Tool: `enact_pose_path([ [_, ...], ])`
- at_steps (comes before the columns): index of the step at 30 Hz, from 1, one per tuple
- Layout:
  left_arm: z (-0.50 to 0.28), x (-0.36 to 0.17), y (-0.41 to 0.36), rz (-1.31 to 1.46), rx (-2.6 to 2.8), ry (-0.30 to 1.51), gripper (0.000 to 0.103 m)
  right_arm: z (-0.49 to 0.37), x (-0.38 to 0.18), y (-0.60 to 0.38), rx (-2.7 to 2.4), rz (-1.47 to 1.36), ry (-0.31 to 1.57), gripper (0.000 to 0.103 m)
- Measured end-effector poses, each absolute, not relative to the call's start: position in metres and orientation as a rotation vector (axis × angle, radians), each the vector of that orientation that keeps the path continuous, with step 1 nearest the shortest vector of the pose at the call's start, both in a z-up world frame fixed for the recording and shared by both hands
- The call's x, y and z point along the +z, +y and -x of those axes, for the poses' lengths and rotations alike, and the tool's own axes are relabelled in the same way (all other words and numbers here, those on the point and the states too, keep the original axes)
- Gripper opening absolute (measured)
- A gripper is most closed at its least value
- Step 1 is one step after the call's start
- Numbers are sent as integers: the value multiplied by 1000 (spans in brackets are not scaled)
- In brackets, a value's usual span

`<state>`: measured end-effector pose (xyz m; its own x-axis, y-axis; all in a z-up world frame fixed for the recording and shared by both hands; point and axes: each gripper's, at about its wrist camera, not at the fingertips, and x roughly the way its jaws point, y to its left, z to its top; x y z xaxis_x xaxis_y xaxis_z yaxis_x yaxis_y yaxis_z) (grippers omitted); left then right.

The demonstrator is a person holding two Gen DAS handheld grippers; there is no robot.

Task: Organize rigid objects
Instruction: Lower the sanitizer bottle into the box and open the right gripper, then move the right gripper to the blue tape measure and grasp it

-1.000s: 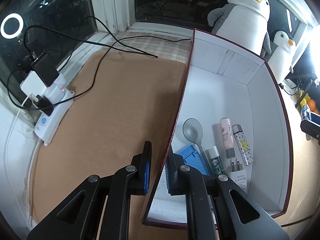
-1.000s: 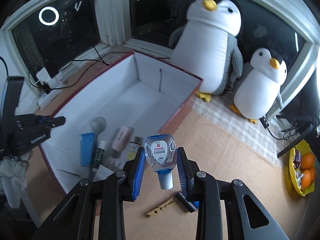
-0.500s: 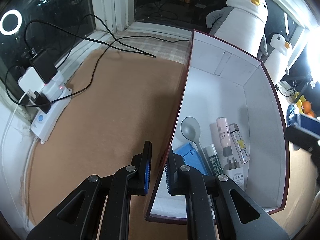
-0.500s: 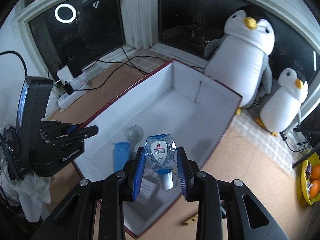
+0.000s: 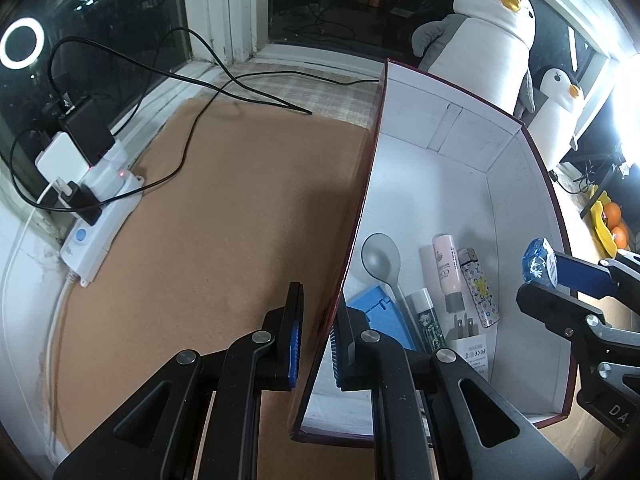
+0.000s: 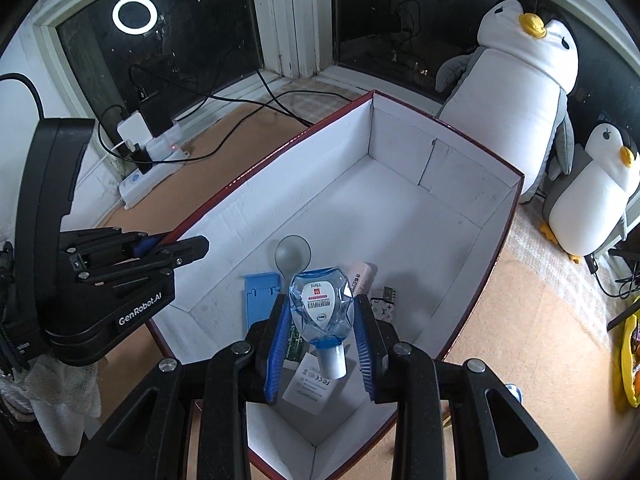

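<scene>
Bottle (image 6: 320, 312): I have a small clear faceted dropper bottle clenched between my right gripper's (image 6: 320, 336) blue pads, white cap toward the camera, hanging above the near end of the box (image 6: 448, 216).
Bottle look: see-through blue-tinted plastic, white label with red and black print, blue collar above a white cap.
Left gripper (image 5: 316, 340): clamped on the box's long side wall, one pad outside, one inside.
Box: red-edged, white inside, open on top, on the brown mat (image 5: 224, 220).
Left view only: from here I see the box contents clearly, namely a grey spoon (image 5: 380, 260), blue plastic piece (image 5: 378, 316), pink tube (image 5: 448, 272), patterned lighter (image 5: 478, 288), green-labelled stick (image 5: 426, 314) and white plug adapter (image 5: 468, 340), all at the box's near end. The bottle shows only as a blue edge at the box's right wall.
Right view only: here the bottle's label faces me; it hides part of those contents. Two plush penguins (image 6: 524, 92) stand beyond the box's far end.
Power strip (image 5: 100, 216): left of the box, by the window, with chargers plugged in.
</scene>
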<state>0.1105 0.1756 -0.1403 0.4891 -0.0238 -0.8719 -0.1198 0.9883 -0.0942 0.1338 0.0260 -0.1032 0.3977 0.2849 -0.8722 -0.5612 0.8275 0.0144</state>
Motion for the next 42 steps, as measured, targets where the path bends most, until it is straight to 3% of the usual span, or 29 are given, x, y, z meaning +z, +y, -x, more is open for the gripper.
enact_pose_path([
  [3, -111, -140, 176, 149, 61, 1060, 11, -134, -104, 25, 548, 309, 1031, 30],
  [6, -111, -141, 176, 146, 62, 1061, 11, -133, -103, 25, 550, 312, 1022, 40],
  [12, -111, -141, 175, 142, 65, 1064, 11, -133, -100, 19, 543, 294, 1012, 46],
  [28, -111, -140, 169, 113, 80, 1078, 11, -140, -88, -48, 455, 193, 999, 47],
  [42, -111, -137, 162, 74, 117, 1099, 11, -161, -117, -159, 276, 91, 1081, 47],
])
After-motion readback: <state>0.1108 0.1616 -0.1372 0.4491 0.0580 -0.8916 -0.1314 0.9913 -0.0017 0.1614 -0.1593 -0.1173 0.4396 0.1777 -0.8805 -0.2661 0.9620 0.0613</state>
